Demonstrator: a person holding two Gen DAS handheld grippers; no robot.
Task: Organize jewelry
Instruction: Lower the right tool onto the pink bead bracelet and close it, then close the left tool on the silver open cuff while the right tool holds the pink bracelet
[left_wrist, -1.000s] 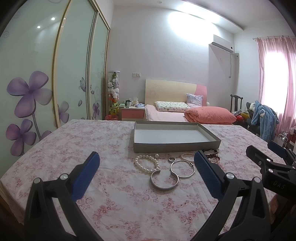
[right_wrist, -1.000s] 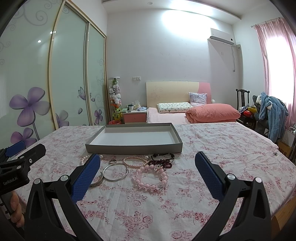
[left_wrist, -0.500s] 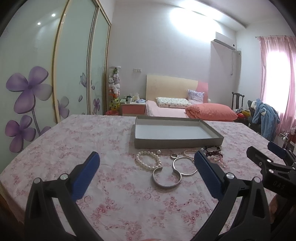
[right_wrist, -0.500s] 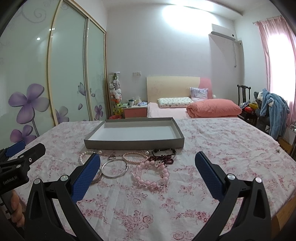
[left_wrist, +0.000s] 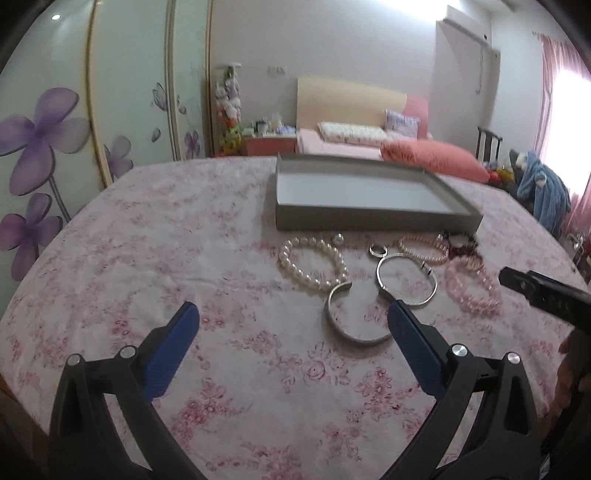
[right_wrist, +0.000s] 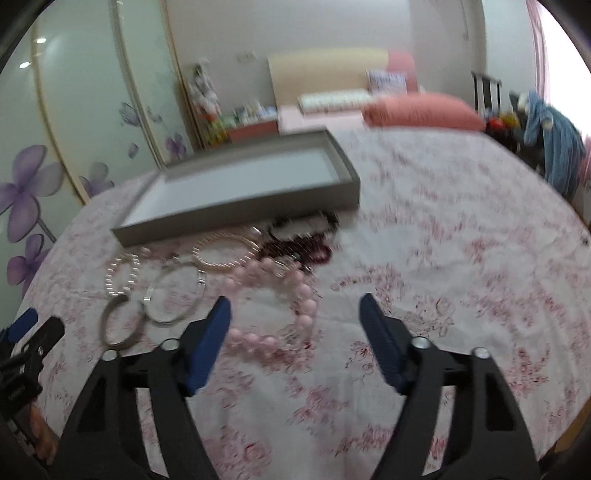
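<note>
Jewelry lies on a pink floral cloth in front of a grey shallow tray (left_wrist: 373, 220) (right_wrist: 236, 206). In the left wrist view I see a white pearl bracelet (left_wrist: 314, 264), a silver cuff (left_wrist: 356, 315), a silver bangle (left_wrist: 406, 280), a small ring (left_wrist: 378, 250), a thin pearl bracelet (left_wrist: 424, 249) and a pink bead bracelet (left_wrist: 472, 288). My left gripper (left_wrist: 293, 314) is open above the cloth, its right finger by the cuff. My right gripper (right_wrist: 295, 306) is closing over the pink bead bracelet (right_wrist: 288, 306), pads apart from it. Dark beads (right_wrist: 299, 247) lie near the tray.
The cloth-covered table (left_wrist: 184, 240) ends at a near edge at the right in the right wrist view. Behind it stand a bed with a pink pillow (left_wrist: 432, 158), a flowered wardrobe (left_wrist: 55, 140) and a chair with blue clothing (left_wrist: 543, 188).
Both grippers tilted down and moved in toward the jewelry, which now looks larger. The right gripper's fingers have come closer together and now frame the pink bead bracelet.
</note>
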